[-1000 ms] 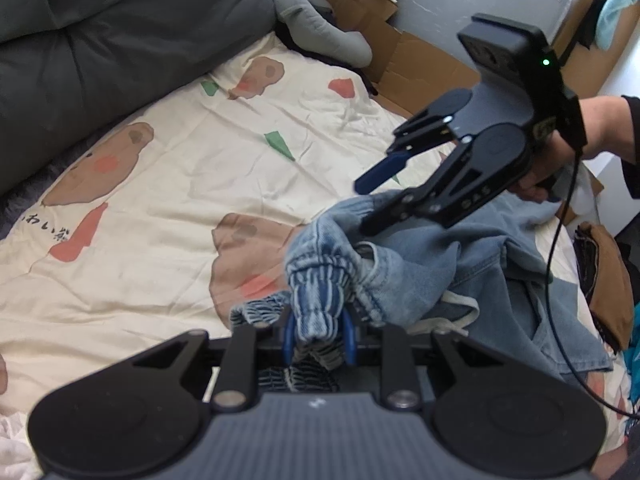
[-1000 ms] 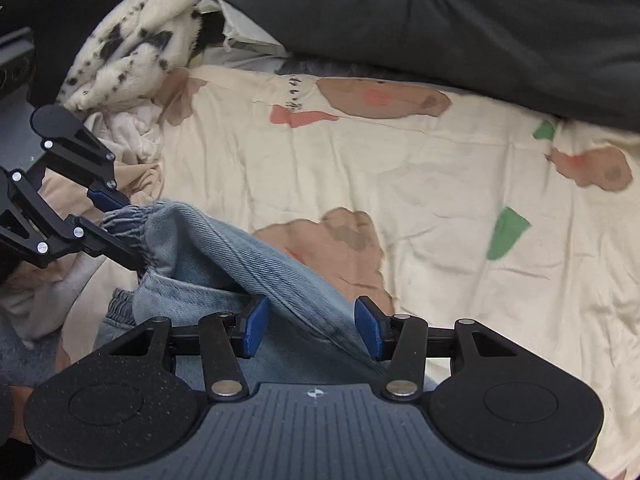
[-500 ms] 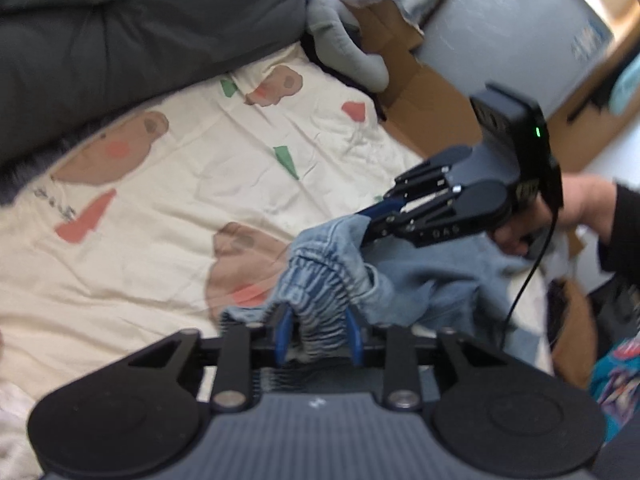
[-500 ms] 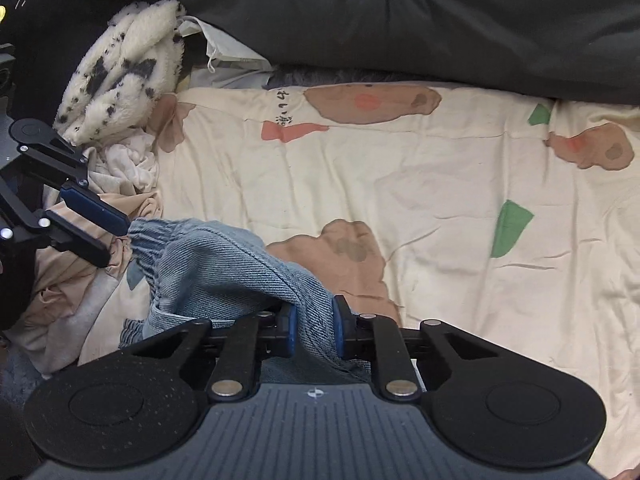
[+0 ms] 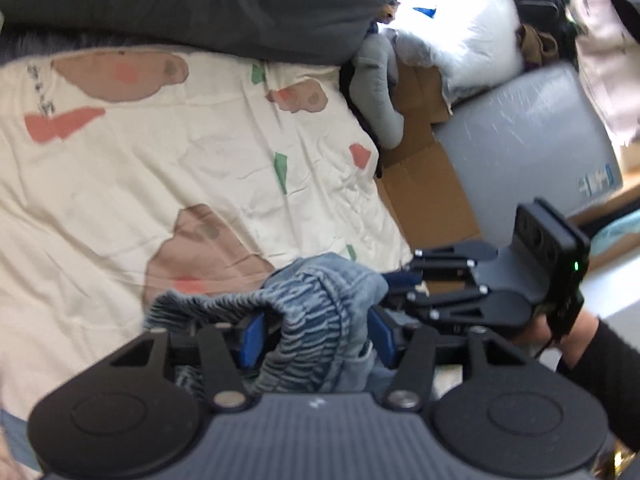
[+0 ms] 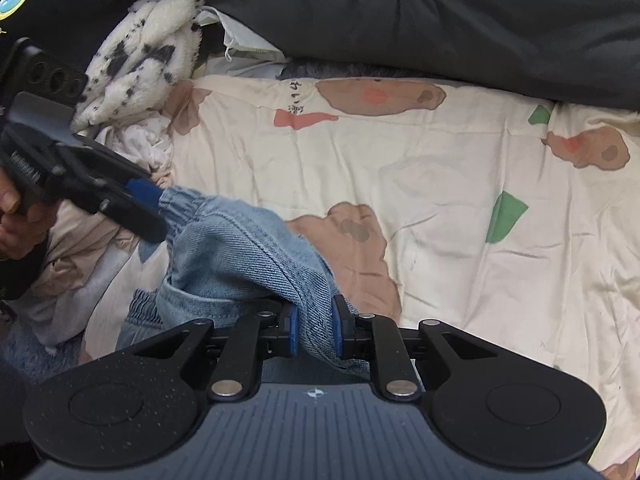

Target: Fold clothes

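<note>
A: Your right gripper (image 6: 314, 330) is clamped tight on a fold of the light blue denim garment with the gathered elastic band (image 6: 248, 248); both blue pads press the cloth from either side.

B: And your left gripper (image 5: 316, 338)?

A: Its jaws have just been opening. The ribbed elastic band of the denim sits between the blue pads (image 5: 251, 340), but in the left wrist view the pads stand apart from it with a gap on each side, so you are not gripping there.

B: Where is the garment, then?

A: It bunches up between your two grippers. From the right jaws it rises ahead and to the left, to where your left gripper's blue tip meets the gathered band. In the left wrist view, the right gripper lies just beyond and to the right of the left jaws, touching the denim.

B: What lies under it?

A: A cream bedsheet printed with brown, red and green shapes (image 6: 420, 184), spread ahead of both jaws. Farther ahead is a dark grey padded duvet (image 6: 440, 20). Off to the left of your right jaws lies a white fleece with black spots (image 6: 148, 52), above a heap of pale pink cloth (image 6: 80, 240).
</note>
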Demonstrator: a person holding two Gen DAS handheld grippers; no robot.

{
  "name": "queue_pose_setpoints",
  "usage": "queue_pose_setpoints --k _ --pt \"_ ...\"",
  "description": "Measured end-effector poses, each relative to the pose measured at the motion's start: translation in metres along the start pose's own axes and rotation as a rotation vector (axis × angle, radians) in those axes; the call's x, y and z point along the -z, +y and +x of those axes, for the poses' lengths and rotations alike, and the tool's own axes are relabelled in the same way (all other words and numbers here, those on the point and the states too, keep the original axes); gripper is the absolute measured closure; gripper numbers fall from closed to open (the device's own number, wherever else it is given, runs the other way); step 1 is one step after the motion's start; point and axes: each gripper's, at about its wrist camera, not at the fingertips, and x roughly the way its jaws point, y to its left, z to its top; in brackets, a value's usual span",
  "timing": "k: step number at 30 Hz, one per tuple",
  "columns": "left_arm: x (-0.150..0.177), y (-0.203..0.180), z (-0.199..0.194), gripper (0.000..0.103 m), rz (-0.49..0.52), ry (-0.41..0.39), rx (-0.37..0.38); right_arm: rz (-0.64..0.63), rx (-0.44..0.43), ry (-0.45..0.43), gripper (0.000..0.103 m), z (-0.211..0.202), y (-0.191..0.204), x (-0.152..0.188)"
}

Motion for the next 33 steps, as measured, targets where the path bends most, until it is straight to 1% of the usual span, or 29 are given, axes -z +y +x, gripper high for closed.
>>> queue_pose_setpoints --k 2,4,5,6,7,8,9,12,15,16,18,21,24,26,29,33 --pt "0.002 0.001 0.004 0.047 -0.011 -0.016 0.020 0.008 -0.003 0.006 0.087 0.000 -0.001 0.005" --pt "0.003 0.001 0.007 0.057 -0.021 -0.030 0.041 0.016 -0.008 0.010 0.087 -0.001 -0.003 0.009" --pt "0.004 0.001 0.008 0.066 -0.024 -0.029 0.048 0.021 -0.013 0.010 0.087 -0.001 -0.004 0.011" --pt "0.005 0.001 0.010 0.074 -0.022 -0.026 0.052 0.024 -0.017 0.012 0.087 -0.002 -0.004 0.012" --pt "0.005 0.000 0.011 0.077 -0.013 -0.024 0.052 0.024 -0.020 0.017 0.087 -0.001 -0.004 0.014" --pt "0.006 -0.002 0.012 0.086 0.005 -0.024 0.045 0.023 -0.025 0.028 0.087 0.000 -0.004 0.015" --pt "0.007 -0.004 0.013 0.088 0.024 -0.024 0.038 0.021 -0.033 0.042 0.087 0.001 -0.003 0.016" --pt "0.009 -0.015 0.010 0.090 0.105 -0.010 0.020 0.004 -0.046 0.070 0.085 0.002 -0.001 0.019" --pt "0.012 -0.028 0.007 0.091 0.206 0.011 -0.003 -0.022 -0.055 0.090 0.079 -0.004 0.000 0.017" --pt "0.012 -0.032 0.005 0.091 0.231 0.015 -0.005 -0.034 -0.056 0.096 0.074 -0.008 0.000 0.015" --pt "0.012 -0.038 0.002 0.092 0.268 0.017 -0.004 -0.051 -0.056 0.107 0.069 -0.016 0.001 0.012" --pt "0.011 -0.046 -0.003 0.093 0.304 0.011 0.003 -0.097 -0.054 0.122 0.059 -0.029 0.008 0.009" --pt "0.008 -0.054 -0.008 0.094 0.316 -0.005 0.028 -0.156 -0.046 0.137 0.058 -0.041 0.018 0.003" --pt "0.006 -0.059 -0.011 0.095 0.320 -0.025 0.040 -0.190 -0.034 0.132 0.058 -0.048 0.024 -0.003" --pt "0.004 -0.068 -0.016 0.095 0.338 -0.066 0.027 -0.236 -0.006 0.105 0.058 -0.059 0.030 -0.014" --pt "0.006 -0.079 -0.019 0.095 0.385 -0.070 0.028 -0.282 -0.002 0.081 0.058 -0.068 0.035 -0.035"
